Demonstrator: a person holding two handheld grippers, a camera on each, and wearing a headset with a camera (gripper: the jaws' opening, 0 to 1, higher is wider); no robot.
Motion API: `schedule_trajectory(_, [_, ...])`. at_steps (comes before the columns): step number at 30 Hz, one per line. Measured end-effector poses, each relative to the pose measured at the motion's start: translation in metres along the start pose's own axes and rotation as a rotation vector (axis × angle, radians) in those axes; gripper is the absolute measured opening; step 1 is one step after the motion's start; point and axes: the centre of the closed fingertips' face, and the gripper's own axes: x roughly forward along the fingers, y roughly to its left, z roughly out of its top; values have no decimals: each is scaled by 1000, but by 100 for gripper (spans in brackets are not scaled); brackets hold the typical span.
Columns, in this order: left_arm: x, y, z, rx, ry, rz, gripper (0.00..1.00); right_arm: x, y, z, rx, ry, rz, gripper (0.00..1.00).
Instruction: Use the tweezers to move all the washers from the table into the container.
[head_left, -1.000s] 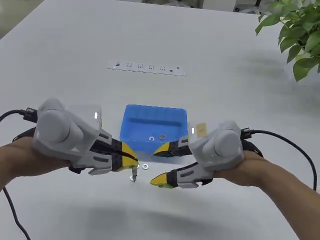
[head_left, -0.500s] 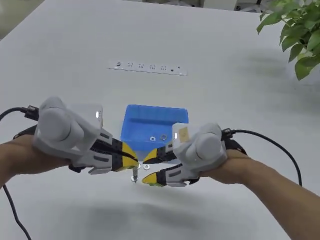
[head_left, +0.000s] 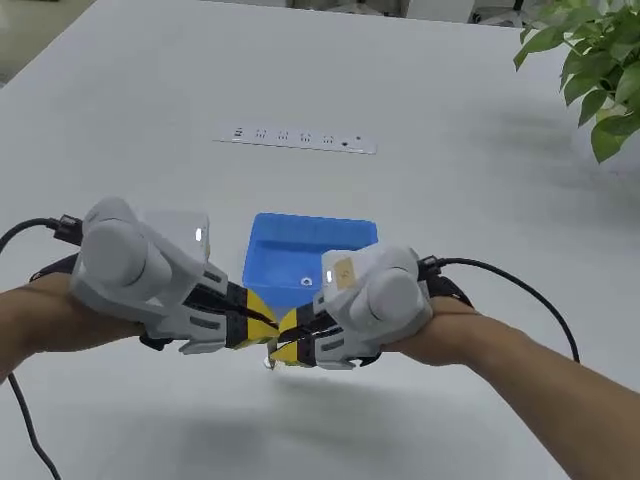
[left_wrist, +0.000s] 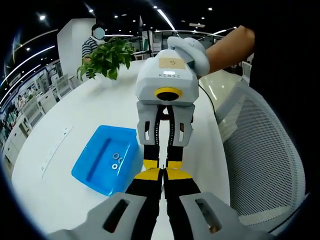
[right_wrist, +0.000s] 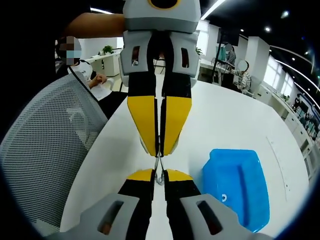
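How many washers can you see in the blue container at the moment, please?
2. One washer and a second washer lie close together on the floor of the blue container; a third may sit beside them, too small to confirm.

- Bright, even overhead light; head view sharp.
- Soft grey shadow on the matte white table (head_left: 450, 120), near edge.
- Long ceiling strip lights (left_wrist: 162, 17) glare; fisheye gripper views bend at edges.

The white table (head_left: 480, 170) carries a blue container (head_left: 300, 238) and, farther off, a white power strip (head_left: 298, 139).
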Motion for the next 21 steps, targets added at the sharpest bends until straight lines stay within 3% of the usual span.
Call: schedule_trajectory(21, [-1, 1, -1, -4, 5, 7, 5, 1, 0, 0, 13, 12, 12, 7])
